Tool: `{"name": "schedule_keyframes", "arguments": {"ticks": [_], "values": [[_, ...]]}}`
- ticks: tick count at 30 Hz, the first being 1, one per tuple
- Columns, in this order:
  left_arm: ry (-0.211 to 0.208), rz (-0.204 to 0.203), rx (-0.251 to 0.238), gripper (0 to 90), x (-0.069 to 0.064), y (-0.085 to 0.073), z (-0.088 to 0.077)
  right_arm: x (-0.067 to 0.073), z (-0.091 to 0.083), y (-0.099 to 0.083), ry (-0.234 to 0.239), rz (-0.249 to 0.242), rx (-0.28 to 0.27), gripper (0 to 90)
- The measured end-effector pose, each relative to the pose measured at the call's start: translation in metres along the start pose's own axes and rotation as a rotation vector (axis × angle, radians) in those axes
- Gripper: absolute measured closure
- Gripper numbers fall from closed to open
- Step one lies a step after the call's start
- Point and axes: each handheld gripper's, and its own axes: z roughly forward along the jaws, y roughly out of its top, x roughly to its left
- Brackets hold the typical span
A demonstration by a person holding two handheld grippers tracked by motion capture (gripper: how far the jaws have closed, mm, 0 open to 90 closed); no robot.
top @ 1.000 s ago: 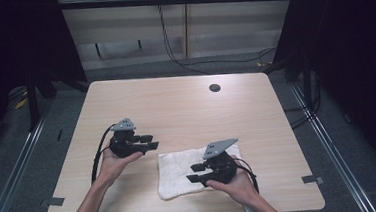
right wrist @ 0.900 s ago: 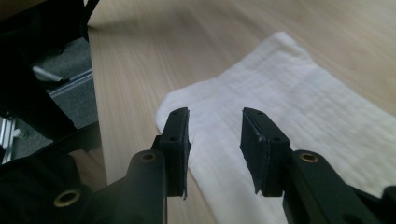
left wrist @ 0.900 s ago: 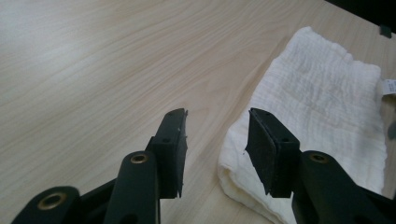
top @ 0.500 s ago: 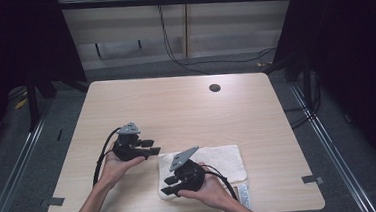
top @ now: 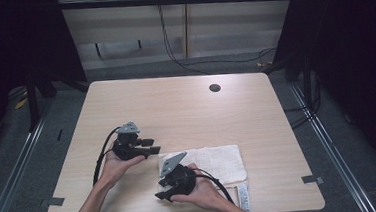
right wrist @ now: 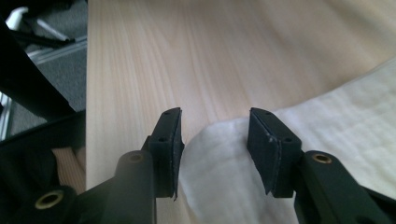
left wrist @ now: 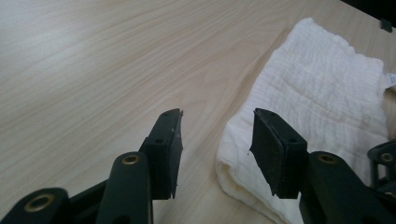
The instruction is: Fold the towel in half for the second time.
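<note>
A folded white towel [top: 215, 164] lies on the wooden table [top: 176, 107] near its front edge. My left gripper [top: 151, 146] hovers just left of the towel's far-left corner, pointing right, jaws open and just widened, nothing between them. In the left gripper view the gripper [left wrist: 217, 116] frames the towel's folded edge [left wrist: 322, 88] beside its right finger. My right gripper [top: 163, 190] sits at the towel's near-left corner, pointing left. Its jaws [right wrist: 215, 114] have just been opening. The towel's corner [right wrist: 336, 121] lies between them, and the pads are not pressing it.
A white care label [top: 243, 197] pokes out at the towel's near-right corner. A dark round hole [top: 215, 88] sits at the table's far side. Black frame posts and cables stand beyond the table, and grey floor surrounds it.
My right gripper has moved left and down across the towel, from its middle to its near-left corner. The left gripper has stayed where it was.
</note>
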Motion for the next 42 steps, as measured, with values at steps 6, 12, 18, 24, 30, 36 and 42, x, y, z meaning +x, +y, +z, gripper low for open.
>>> {"name": "schedule_keyframes", "arguments": {"ticks": [6, 12, 18, 24, 30, 36, 42], "values": [[0.015, -0.010, 0.016, 51.7, 0.005, -0.003, -0.001, 0.005, 0.003, -0.006, -0.045, -0.059, -0.012, 59.6], [0.017, -0.011, 0.024, 51.4, 0.007, -0.007, -0.004, 0.001, 0.002, -0.007, -0.078, -0.070, -0.025, 77.5], [-0.006, 0.000, 0.072, 51.4, 0.004, -0.010, 0.009, -0.002, 0.001, -0.008, -0.078, -0.035, -0.031, 82.3], [-0.024, 0.041, 0.123, 51.0, -0.004, -0.011, 0.026, -0.003, 0.001, -0.008, -0.072, -0.026, -0.032, 82.5], [-0.025, 0.056, 0.161, 51.5, -0.006, -0.014, 0.033, -0.003, 0.001, -0.008, -0.069, -0.012, -0.030, 82.5], [-0.023, 0.059, 0.160, 50.9, -0.006, -0.014, 0.035, -0.002, 0.001, -0.007, -0.070, -0.012, -0.022, 82.5], [-0.030, 0.103, 0.172, 69.9, -0.013, -0.015, 0.037, -0.002, 0.001, -0.006, -0.067, -0.015, -0.019, 82.9]]}}
